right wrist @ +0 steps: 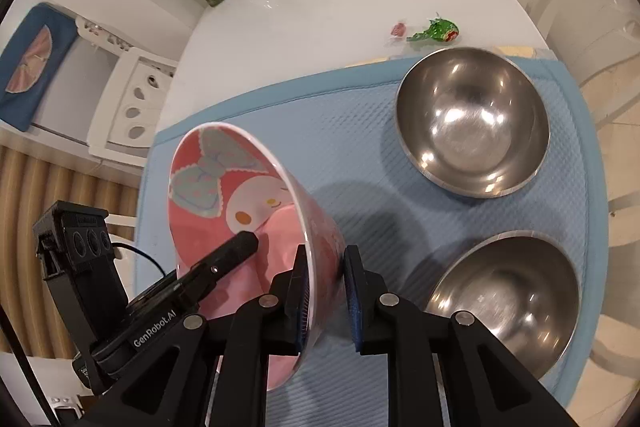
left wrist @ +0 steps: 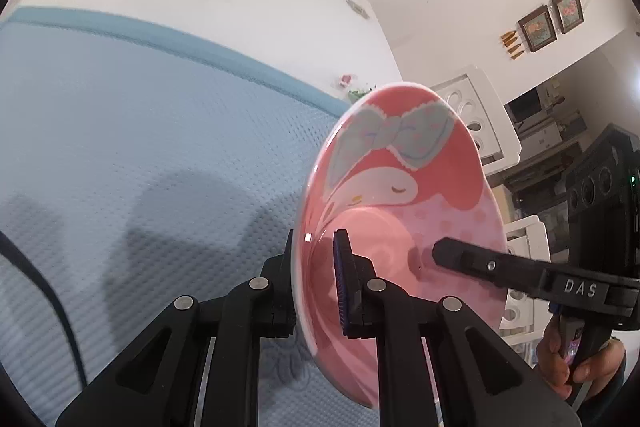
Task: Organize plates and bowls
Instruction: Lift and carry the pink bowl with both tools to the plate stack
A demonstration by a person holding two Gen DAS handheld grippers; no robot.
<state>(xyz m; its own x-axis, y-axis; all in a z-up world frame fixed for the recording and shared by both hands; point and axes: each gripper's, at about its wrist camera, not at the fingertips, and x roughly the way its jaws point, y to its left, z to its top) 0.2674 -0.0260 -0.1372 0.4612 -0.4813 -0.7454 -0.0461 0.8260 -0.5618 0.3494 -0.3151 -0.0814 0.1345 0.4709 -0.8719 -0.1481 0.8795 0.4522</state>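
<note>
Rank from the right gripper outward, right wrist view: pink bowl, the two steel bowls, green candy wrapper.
1. Pink bowl, rim clamped in the right gripper.
2. Near steel bowl, lower right.
3. Far steel bowl, upper right on the mat.
4. Green candy wrapper, beyond the mat.

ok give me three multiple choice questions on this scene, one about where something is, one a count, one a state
1. Where do the steel bowls sit?
A. on the blue mat
B. on the bare white table
C. inside the pink bowl

2. How many steel bowls are in view?
A. one
B. two
C. four

3. How is the pink bowl held?
A. flat on the mat, untouched
B. upside down on a steel bowl
C. tipped on edge, rim gripped by the left gripper and the right gripper

Answers: 1 A, both rest on the mat; 2 B, two show in the right wrist view; 3 C, each wrist view shows fingers clamped on its rim.
</note>
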